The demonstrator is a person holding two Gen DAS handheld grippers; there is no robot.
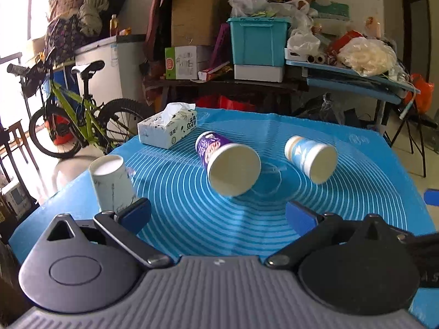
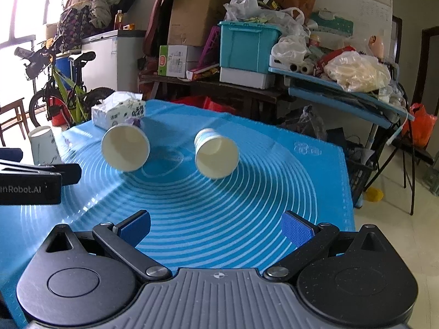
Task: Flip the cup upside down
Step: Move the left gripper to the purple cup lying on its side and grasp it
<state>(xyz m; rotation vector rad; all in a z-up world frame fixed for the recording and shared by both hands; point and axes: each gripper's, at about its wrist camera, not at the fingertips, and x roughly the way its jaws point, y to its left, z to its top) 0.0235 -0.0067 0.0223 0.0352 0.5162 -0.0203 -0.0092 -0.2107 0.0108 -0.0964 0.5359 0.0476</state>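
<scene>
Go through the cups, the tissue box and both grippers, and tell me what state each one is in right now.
Purple cup: on its side, mouth toward the camera.
Blue cup: on its side, mouth toward the camera.
White cup: standing upside down at the mat's left edge.
Tissue box: open, a tissue sticking out.
Left gripper: open, holding nothing.
Right gripper: open, holding nothing.

Left gripper (image 1: 218,213): ribbed grey plastic body w/ small crosshair mark, two black round side housings w/ triangular cut-outs, black link arms on silver pivot screws, blue textured finger pads (image 1: 136,214). Right gripper (image 2: 216,226): same build; blue pads (image 2: 295,230). Left unit's black side reads "nRobot.AI" in right wrist view.
</scene>
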